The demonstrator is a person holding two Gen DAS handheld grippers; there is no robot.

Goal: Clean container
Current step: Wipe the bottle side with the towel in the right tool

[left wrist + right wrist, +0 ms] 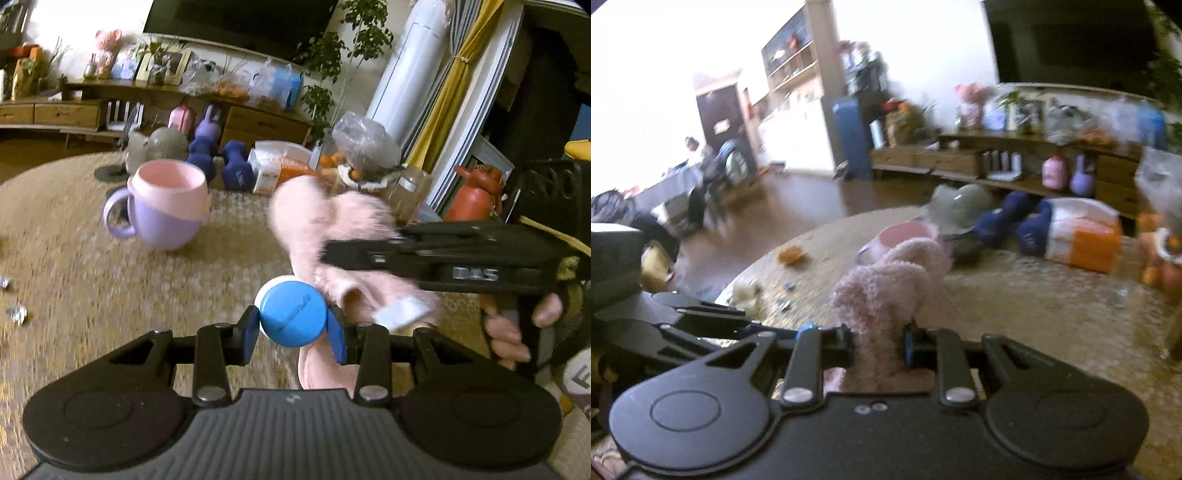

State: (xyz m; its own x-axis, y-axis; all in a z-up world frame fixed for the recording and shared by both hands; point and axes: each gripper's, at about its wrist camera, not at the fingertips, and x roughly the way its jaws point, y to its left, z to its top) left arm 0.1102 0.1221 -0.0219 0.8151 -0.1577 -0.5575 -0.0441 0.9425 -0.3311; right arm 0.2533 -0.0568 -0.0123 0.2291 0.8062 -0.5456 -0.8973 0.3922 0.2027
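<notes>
Nearest the left wrist camera, the left gripper (pixel 293 325) is clamping its blue pads (pixel 250 334) on either side of a small round container with a blue cap (pixel 293 314), its white body showing just behind the cap's rim, so the jaws are closed on it above the woven table mat (pixel 92 280). Just beside and behind the container, a fluffy pink cloth (pixel 332 229) is hanging, with a white tag at its lower edge; it looks to be touching the container's right side, though blur is making that uncertain. The right gripper (pixel 879 341) is pinching this cloth (pixel 886 288) between its jaws, and in the left view a hand (pixel 513 325) is gripping its black handle at the right edge. Farther out on the mat, a pink and lilac mug (pixel 166 203) is standing upright, well apart from the container. A few small scraps (pixel 16 314) are lying on the mat at the left. Beyond the mug, two dark blue dumbbells (pixel 221 162) and an orange and white packet (pixel 273 166) are sitting near the table's far edge, and a wooden sideboard (pixel 74 110) is running along the back wall.
</notes>
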